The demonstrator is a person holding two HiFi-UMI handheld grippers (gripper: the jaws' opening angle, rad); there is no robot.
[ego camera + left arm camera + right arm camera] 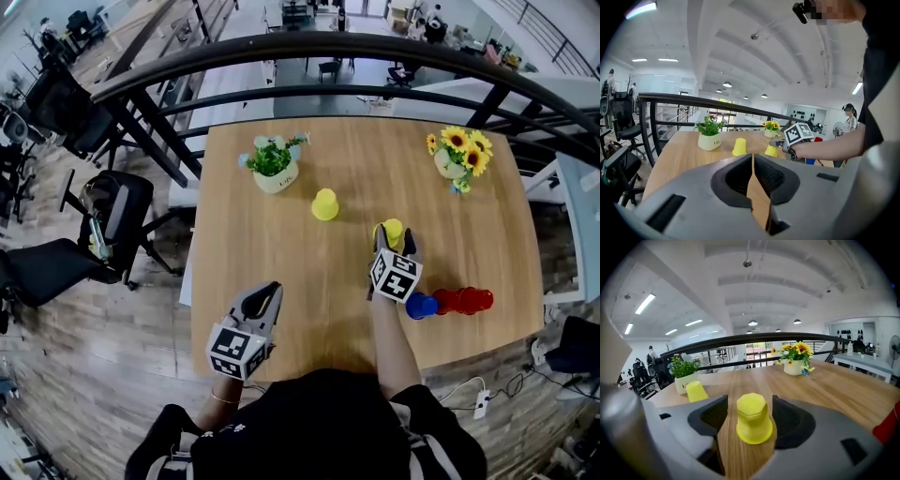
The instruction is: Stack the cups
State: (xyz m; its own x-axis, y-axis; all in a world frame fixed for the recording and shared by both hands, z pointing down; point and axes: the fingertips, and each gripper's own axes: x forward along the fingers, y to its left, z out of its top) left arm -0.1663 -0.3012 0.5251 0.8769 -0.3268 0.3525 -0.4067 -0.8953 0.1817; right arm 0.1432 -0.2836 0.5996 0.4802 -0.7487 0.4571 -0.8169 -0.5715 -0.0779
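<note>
Two yellow cups stand upside down on the wooden table (244,253). One yellow cup (324,204) is at mid-table, seen too as the far yellow cup (696,391). The other yellow cup (753,419) stands between the jaws of my right gripper (395,237), which is open around it with a gap on each side. A blue cup (421,306) and stacked red cups (464,300) lie on their sides just right of that gripper. My left gripper (266,291) hangs near the table's front edge, shut and empty, its jaws meeting in the left gripper view (752,160).
A white pot with a green plant (275,169) stands at the back left and a vase of sunflowers (457,157) at the back right. A black railing (281,56) runs behind the table. Office chairs (112,220) stand on the floor to the left.
</note>
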